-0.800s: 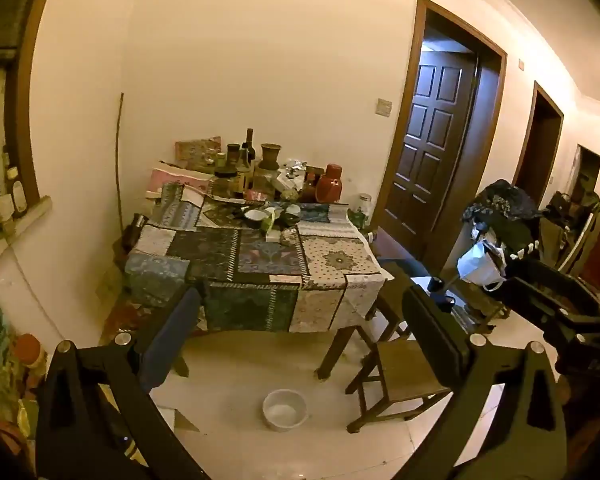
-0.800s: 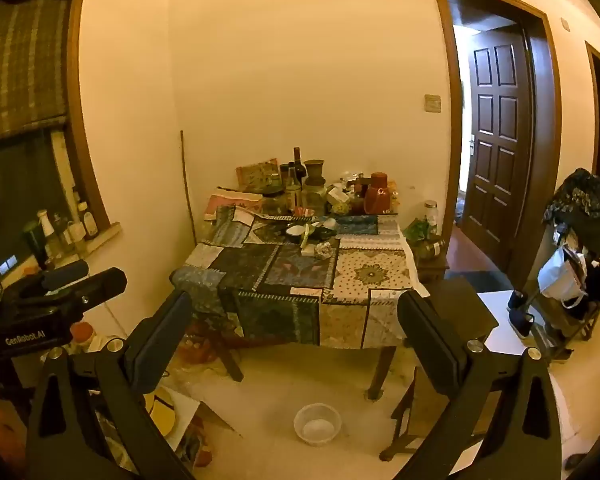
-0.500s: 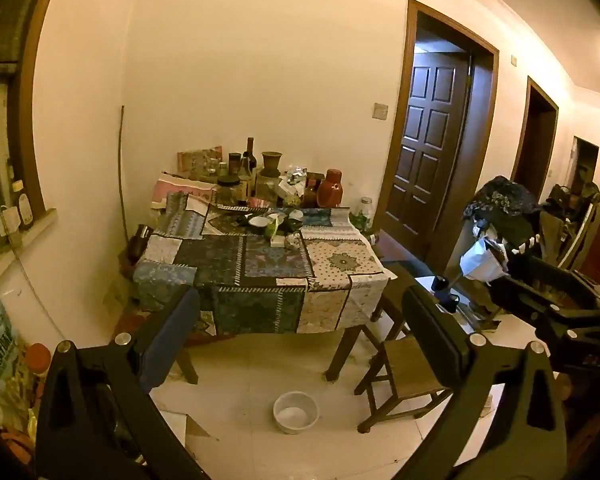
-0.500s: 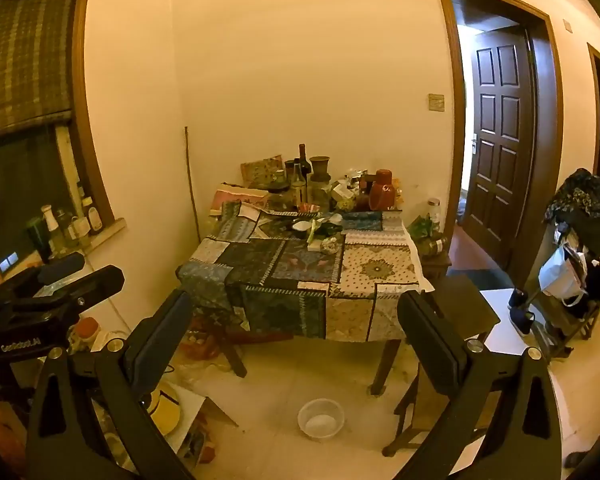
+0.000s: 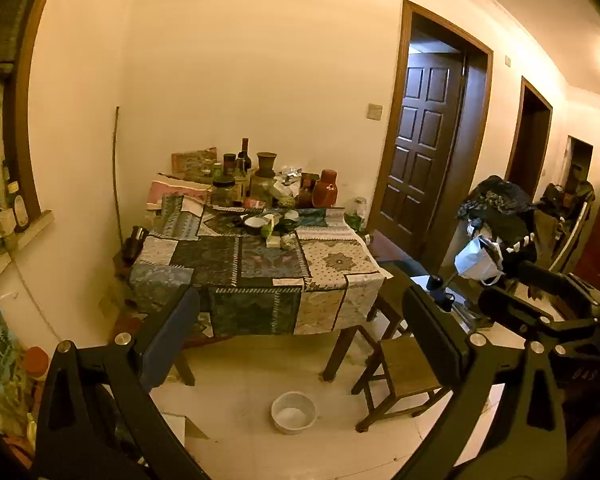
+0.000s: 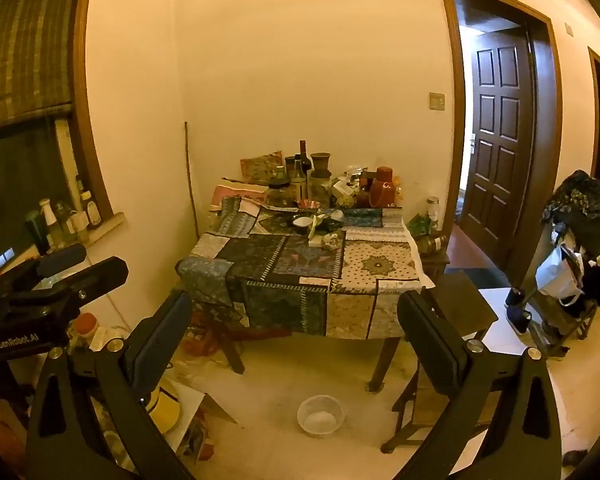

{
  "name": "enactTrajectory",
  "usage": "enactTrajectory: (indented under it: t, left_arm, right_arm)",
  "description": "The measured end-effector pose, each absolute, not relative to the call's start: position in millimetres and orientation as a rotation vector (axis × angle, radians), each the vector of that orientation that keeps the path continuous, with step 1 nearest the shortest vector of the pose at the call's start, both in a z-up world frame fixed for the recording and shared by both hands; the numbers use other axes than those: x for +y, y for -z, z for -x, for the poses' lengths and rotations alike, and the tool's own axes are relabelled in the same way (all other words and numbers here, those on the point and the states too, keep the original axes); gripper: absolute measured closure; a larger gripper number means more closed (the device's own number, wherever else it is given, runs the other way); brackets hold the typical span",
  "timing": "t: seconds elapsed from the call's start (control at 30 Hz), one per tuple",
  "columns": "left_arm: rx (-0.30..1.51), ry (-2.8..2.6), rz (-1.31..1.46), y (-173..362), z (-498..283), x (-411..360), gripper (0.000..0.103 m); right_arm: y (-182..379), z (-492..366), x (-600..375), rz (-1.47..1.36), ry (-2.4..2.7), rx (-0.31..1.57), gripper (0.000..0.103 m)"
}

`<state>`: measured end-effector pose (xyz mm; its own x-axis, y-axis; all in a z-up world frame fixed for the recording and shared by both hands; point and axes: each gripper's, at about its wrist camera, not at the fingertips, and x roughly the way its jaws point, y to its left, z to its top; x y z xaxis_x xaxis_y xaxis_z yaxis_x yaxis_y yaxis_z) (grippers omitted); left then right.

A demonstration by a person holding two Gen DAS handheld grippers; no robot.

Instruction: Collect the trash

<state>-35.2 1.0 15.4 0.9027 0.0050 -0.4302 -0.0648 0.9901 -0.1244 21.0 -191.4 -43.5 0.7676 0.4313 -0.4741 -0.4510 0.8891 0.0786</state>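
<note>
A table (image 5: 340,264) under a patchwork cloth stands against the far wall, also seen in the right wrist view (image 6: 376,268). Crumpled wrappers and paper scraps (image 5: 278,236) lie near its middle beside a small white bowl (image 5: 255,222); the scraps (image 6: 330,242) show in the right wrist view too. My left gripper (image 5: 300,320) is open and empty, well short of the table. My right gripper (image 6: 296,320) is also open and empty, at a similar distance. Each gripper shows at the edge of the other's view.
Bottles, jars and a red flask (image 5: 325,194) crowd the table's back. A white basin (image 5: 294,412) sits on the floor in front, a wooden stool (image 5: 404,364) to its right. Bags and clutter (image 6: 172,404) lie at lower left. A loaded rack (image 6: 576,256) stands right.
The table has slid slightly down and right in the left wrist view, and slightly up in the right wrist view. Both grippers' jaws stay wide apart.
</note>
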Motion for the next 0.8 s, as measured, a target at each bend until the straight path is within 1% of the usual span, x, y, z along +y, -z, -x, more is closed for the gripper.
enactTrajectory:
  t: [0.8]
  left_arm:
    - [0.449,-0.033,0.137,-13.0,25.2,0.0,0.001]
  right_arm:
    - [40.7,-24.7,-188.9,0.030,-0.479,0.513,0.001]
